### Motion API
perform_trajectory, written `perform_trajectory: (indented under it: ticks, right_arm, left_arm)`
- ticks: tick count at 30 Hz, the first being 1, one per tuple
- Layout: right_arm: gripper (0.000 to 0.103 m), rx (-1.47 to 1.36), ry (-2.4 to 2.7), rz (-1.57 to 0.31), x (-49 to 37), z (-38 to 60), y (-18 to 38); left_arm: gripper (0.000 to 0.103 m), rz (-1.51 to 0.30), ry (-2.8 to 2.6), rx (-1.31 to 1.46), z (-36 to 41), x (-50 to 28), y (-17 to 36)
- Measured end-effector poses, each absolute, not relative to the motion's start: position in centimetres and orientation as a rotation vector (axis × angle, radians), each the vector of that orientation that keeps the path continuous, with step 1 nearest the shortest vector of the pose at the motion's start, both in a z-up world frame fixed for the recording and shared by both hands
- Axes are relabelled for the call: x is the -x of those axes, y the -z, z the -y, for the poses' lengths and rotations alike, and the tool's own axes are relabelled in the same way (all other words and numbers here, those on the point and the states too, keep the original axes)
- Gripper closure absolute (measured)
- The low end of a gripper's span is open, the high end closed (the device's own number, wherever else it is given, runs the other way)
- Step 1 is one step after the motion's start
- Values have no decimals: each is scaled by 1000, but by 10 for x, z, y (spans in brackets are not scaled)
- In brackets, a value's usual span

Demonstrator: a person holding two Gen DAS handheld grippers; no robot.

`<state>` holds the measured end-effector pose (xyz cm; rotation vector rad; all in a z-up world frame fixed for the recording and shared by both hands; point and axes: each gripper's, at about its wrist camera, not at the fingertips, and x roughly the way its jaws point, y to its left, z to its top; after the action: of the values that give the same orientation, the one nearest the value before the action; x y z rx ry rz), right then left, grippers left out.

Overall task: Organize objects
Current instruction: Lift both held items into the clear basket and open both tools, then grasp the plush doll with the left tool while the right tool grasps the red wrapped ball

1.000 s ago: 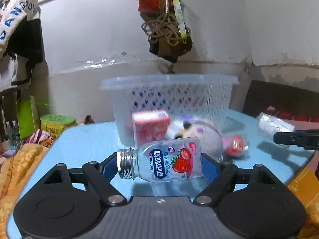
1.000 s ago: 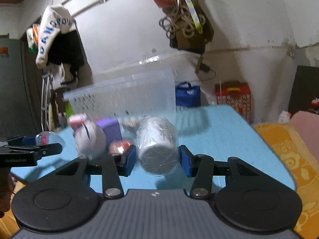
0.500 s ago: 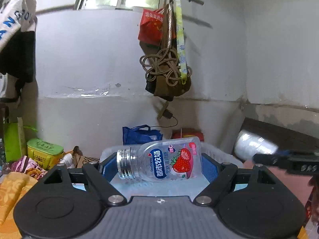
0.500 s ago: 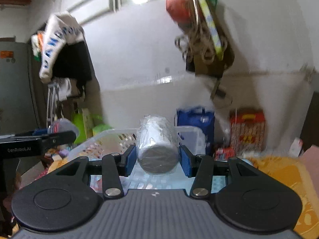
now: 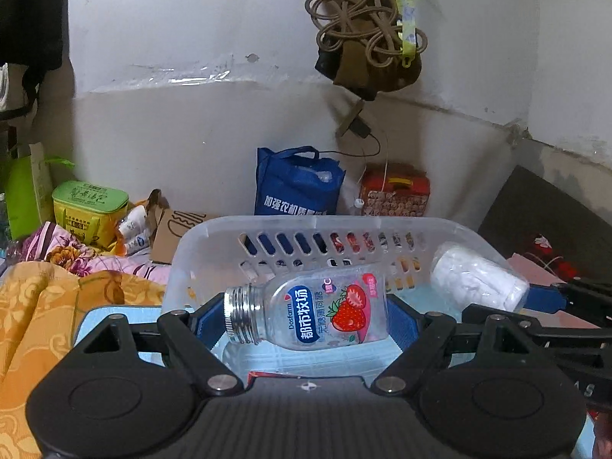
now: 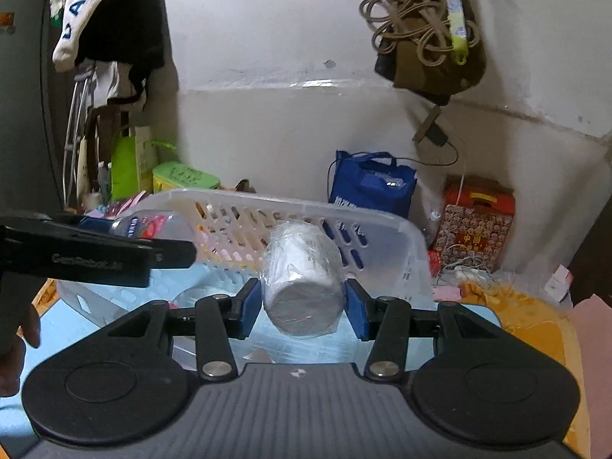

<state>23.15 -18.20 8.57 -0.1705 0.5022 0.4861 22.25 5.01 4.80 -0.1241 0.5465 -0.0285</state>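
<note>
My left gripper (image 5: 306, 317) is shut on a clear strawberry-label bottle (image 5: 310, 315) with a bare threaded neck, held sideways over the clear plastic basket (image 5: 290, 225). My right gripper (image 6: 302, 306) is shut on a white plastic-wrapped roll (image 6: 302, 275), held over the same basket (image 6: 382, 225). The roll also shows at the right of the left wrist view (image 5: 478, 281). The left gripper with the bottle (image 6: 149, 225) shows at the left of the right wrist view. A red carton edge (image 5: 275, 374) peeks out below the bottle.
The basket stands on a light blue table (image 5: 91, 321). Behind it on the floor are a blue bag (image 5: 294, 183), a red gift box (image 5: 396, 193) and a green tin (image 5: 90, 202). Orange cloth (image 5: 38, 313) lies left. A rope bundle (image 5: 367, 26) hangs on the wall.
Both grippers have lifted their objects from table level and now hold them over the basket's open top. The plush toy and pink carton have left the view.
</note>
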Motion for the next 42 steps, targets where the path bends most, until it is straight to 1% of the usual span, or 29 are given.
perform_trajectory:
  ticks: [1,3,4,5,6,7,10,14,18,21,24,27,28,30,31,32,33,34,35,36,37,42]
  right_arm:
    - [49,177,-493,-511,-233,181,-86]
    - [35,177,-496,-497,-231,180,-88]
    - [19,157,-492,-467,-226,184,-92]
    - [8,137,-492,-429,-218,188,-95]
    - [4,123,-487,-393,-210,192,-97]
    - [0,106,-473,-361,-202,196,-99]
    - [0,47,-489,-330,-185,210,-102]
    - [0,-21,-515,-299,-149,241,-85]
    - [0,-15,-521,-385,-136,254,-44]
    - [0,-41,-498,-470,-137,259,-11]
    - [0,-83,-526,-517,-137,264,6]
    - [0,-27,-568,-518,-135,251,9]
    - [0,7,-573,-520,-133,244,11]
    - [5,81,-576,-527,-130,230,16]
    - [12,105,-573,-535,-130,224,17]
    - [16,119,-575,-541,-132,220,19]
    - [17,130,-573,-535,-133,217,19]
    - [22,132,-563,-530,-133,216,19]
    - [31,123,-554,-528,-135,217,18]
    - [37,110,-554,-527,-134,221,20]
    - [52,97,-557,-526,-135,224,19]
    - [53,25,-518,-509,-129,253,18]
  left_arm:
    - [16,-553,34,123,-48,-225,-47]
    - [16,-569,53,148,-47,-225,-46]
    - [15,-568,76,177,-49,-222,-47]
    - [11,-556,89,192,-51,-216,-46]
    - [3,-527,86,197,-52,-209,-48]
    - [1,-498,72,189,-51,-201,-50]
    - [0,-447,86,178,-50,-183,-53]
    - [0,-368,127,123,-47,-134,-48]
    - [0,-346,181,119,-45,-82,-26]
    - [0,-374,213,155,-39,-67,2]
    - [3,-391,195,135,-30,-64,21]
    - [3,-389,207,152,-28,-62,31]
    - [3,-387,208,150,-26,-63,32]
    - [3,-390,205,159,-27,-64,34]
    - [3,-389,208,168,-27,-64,34]
    - [3,-385,212,172,-27,-66,33]
    - [3,-382,210,172,-27,-65,33]
    - [3,-382,206,171,-26,-65,33]
    - [3,-386,205,170,-25,-64,34]
    - [3,-388,207,170,-24,-65,35]
    - [3,-391,209,171,-23,-66,36]
    - [3,-396,225,165,-9,-69,41]
